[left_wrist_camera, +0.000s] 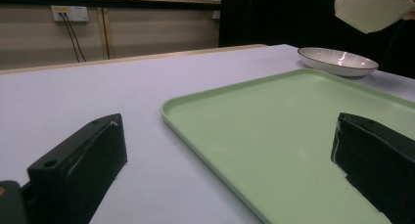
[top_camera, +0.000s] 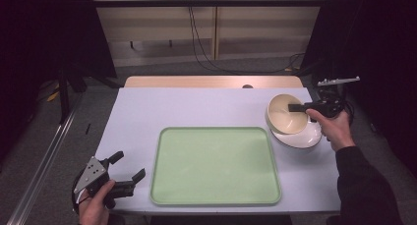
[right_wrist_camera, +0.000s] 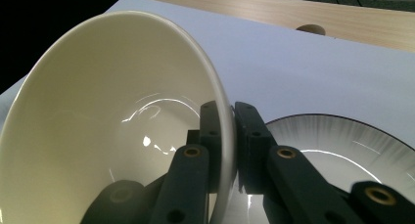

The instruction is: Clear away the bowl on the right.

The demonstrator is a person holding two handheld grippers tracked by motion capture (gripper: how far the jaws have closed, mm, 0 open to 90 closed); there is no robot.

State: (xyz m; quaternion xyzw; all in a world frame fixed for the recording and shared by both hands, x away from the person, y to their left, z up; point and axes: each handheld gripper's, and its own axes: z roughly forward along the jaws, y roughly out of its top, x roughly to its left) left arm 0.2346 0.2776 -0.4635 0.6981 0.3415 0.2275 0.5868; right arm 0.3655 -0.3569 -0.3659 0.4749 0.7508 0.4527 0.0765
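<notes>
Dim overall, with near-black corners and sides in the high view; brightest on the pale table [top_camera: 206, 104] and green tray [top_camera: 215, 166], evenly lit from above. Soft, faint shadows only, a thin one along the tray's rim. Slightly soft and grainy throughout the high view. In the left gripper view, blurred near jaws, sharper tray [left_wrist_camera: 274, 131], a white glint on the plate [left_wrist_camera: 337, 61], dark backdrop at the upper right. In the right gripper view, curved streaks of glare inside the bowl [right_wrist_camera: 98, 131] and on the plate [right_wrist_camera: 342, 150], close jaws out of focus, black corner at the upper left, far table edge soft.
</notes>
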